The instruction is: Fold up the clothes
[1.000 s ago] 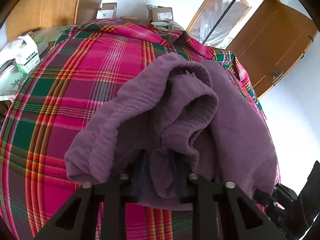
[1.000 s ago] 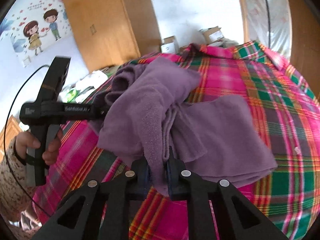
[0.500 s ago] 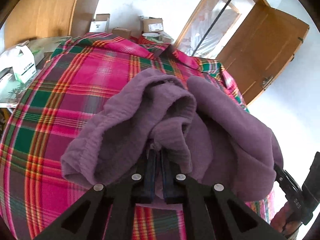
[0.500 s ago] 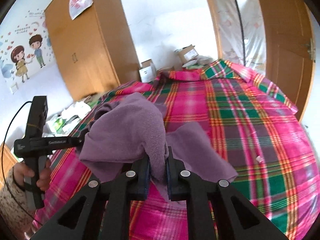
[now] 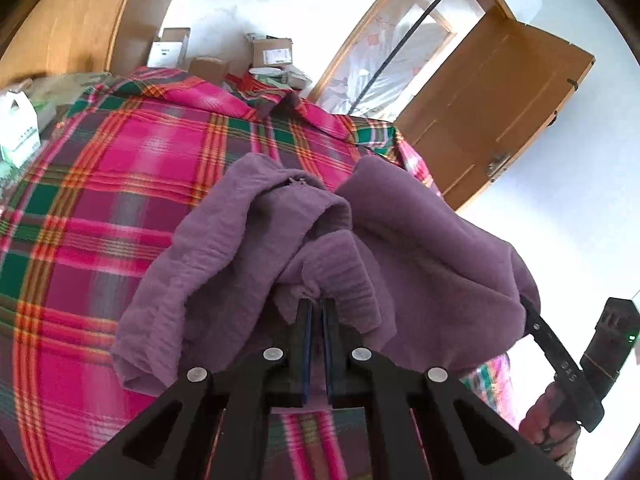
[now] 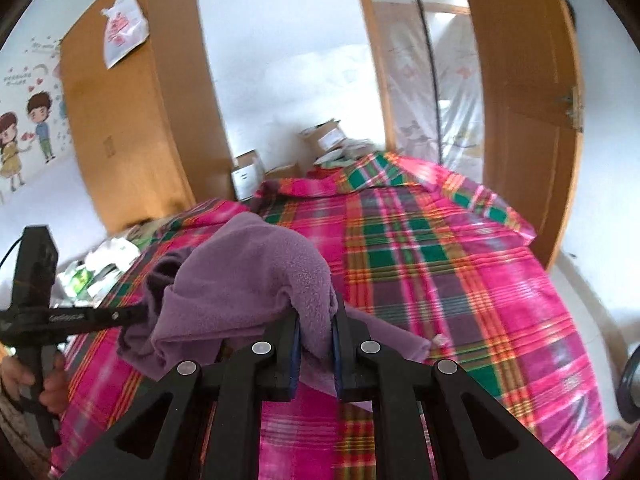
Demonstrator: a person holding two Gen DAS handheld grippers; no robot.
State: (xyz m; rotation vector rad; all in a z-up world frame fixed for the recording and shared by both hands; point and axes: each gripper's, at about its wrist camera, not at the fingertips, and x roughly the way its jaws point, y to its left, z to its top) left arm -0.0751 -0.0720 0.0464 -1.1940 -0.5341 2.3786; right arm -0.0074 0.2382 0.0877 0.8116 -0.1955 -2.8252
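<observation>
A purple fleece garment [image 5: 248, 248] hangs bunched in the air above a bed with a pink, green and orange plaid cover [image 5: 120, 184]. My left gripper [image 5: 316, 308] is shut on a fold of the purple garment. My right gripper [image 6: 315, 324] is shut on another fold of the same garment [image 6: 256, 268]. In the right wrist view the left gripper [image 6: 136, 312] reaches in from the left, held by a hand [image 6: 52, 384]. In the left wrist view the right gripper [image 5: 528, 312] enters at lower right. Only a lower flap [image 6: 384, 336] hangs down toward the cover.
A wooden wardrobe [image 6: 136, 128] stands beyond the bed on the left and a wooden door [image 5: 492, 108] on the right. Cardboard boxes [image 5: 276, 52] are piled past the far end. A side surface with a white box [image 5: 16, 128] borders the bed's left edge.
Both grippers rose with the garment, lifting it off the plaid cover. The left gripper, with fingers apart a second ago, closed on a fold. The cloth drew into a tighter bundle.
</observation>
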